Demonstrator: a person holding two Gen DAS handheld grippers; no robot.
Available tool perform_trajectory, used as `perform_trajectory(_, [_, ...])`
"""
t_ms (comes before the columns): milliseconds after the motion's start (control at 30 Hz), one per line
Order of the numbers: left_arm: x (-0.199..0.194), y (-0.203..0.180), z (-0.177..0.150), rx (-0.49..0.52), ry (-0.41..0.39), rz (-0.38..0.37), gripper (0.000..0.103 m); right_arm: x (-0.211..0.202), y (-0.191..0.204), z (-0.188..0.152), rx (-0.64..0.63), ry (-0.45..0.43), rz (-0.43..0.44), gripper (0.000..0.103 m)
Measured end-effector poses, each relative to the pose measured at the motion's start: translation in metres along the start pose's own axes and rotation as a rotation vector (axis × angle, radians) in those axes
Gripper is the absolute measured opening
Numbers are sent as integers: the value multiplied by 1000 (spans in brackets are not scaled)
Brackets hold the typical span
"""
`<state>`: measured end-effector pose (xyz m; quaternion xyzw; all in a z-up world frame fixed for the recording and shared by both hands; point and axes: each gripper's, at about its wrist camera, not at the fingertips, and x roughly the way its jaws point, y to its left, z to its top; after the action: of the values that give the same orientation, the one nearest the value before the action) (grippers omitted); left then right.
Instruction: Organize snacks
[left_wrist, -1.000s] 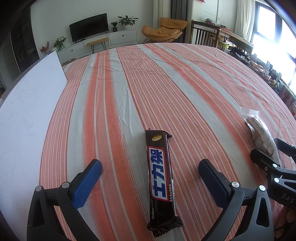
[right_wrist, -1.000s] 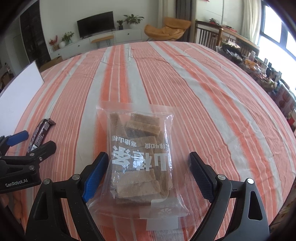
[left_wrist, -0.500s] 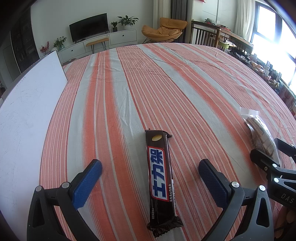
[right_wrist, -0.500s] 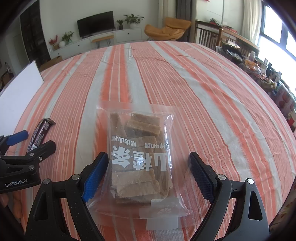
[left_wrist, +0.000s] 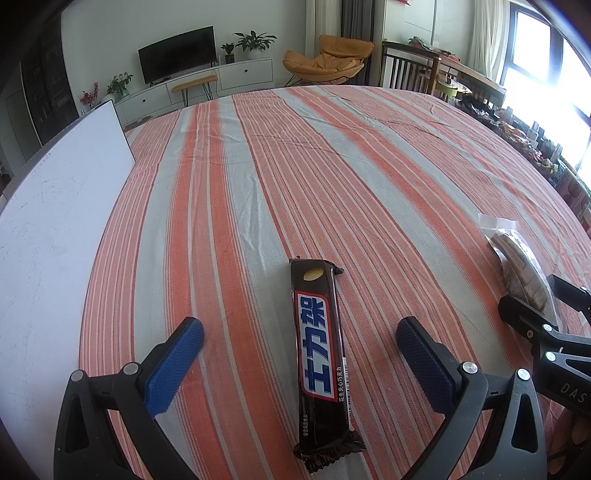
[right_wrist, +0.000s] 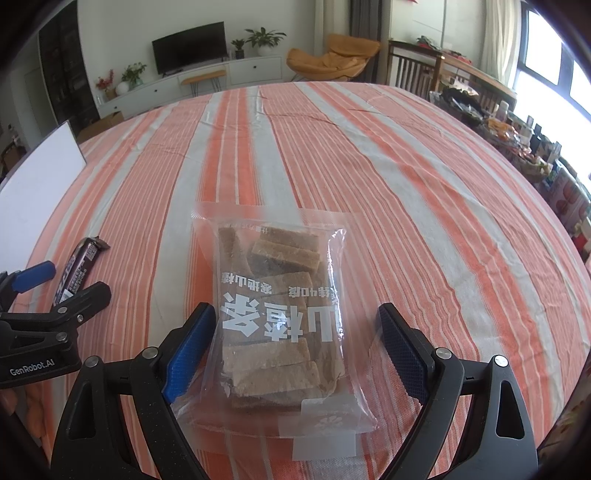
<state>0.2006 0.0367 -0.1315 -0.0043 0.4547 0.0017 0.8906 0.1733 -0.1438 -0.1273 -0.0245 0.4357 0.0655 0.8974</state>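
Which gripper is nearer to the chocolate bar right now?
Left. The left gripper is open with the chocolate bar lying between its fingers. The right gripper is off to the bar's right, open around the clear snack bag.

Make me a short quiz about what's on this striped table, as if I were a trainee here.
1. True or false: the left hand-held gripper is shut on the chocolate bar.
2. What lies between the fingers of the right hand-held gripper? A) a clear bag of brown snack slabs B) a drink can C) a banana
3. Fill in: the flat white board lies on the bar's ____ side.

Key:
1. False; it is open, with the bar between its fingers.
2. A, the clear bag.
3. Left.
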Motion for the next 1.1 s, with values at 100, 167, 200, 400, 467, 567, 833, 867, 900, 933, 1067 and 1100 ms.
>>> perform_trajectory(100, [0, 0, 0, 0, 0, 0, 103, 0, 0, 0, 0, 0, 0, 92])
perform_trajectory(167, [0, 0, 0, 0, 0, 0, 103, 0, 0, 0, 0, 0, 0, 92])
perform_trajectory(200, [0, 0, 0, -1, 0, -1, 103, 0, -1, 0, 3, 1, -1, 92])
perform_trajectory(400, [3, -4, 8, 12, 83, -12, 103, 4, -5, 13, -9, 179, 19, 92])
perform_trajectory(467, [3, -6, 10, 28, 122, -25, 100, 3, -12, 23, -3, 239, 83, 88])
perform_trajectory(567, [-13, -9, 8, 54, 66, -40, 19, 0, -25, 26, 8, 259, 121, 55])
perform_trajectory(833, [-80, 28, -17, -163, 32, -365, 16, -75, -51, -6, 184, 148, 232, 48])
perform_trajectory(867, [-93, 31, -18, -182, 20, -400, 16, -82, -50, -7, 190, 137, 231, 48])
perform_trajectory(900, [-110, 35, -18, -200, 4, -438, 16, -88, -49, -7, 199, 127, 243, 48])
perform_trajectory(933, [-127, 39, -19, -215, -11, -476, 16, -96, -45, -3, 205, 113, 271, 48])
perform_trajectory(1067, [-202, 72, -19, -278, -83, -604, 16, -133, -6, 24, 174, 51, 433, 48])
perform_trajectory(1100, [-221, 84, -20, -297, -107, -620, 16, -143, 13, 34, 152, 38, 488, 48])
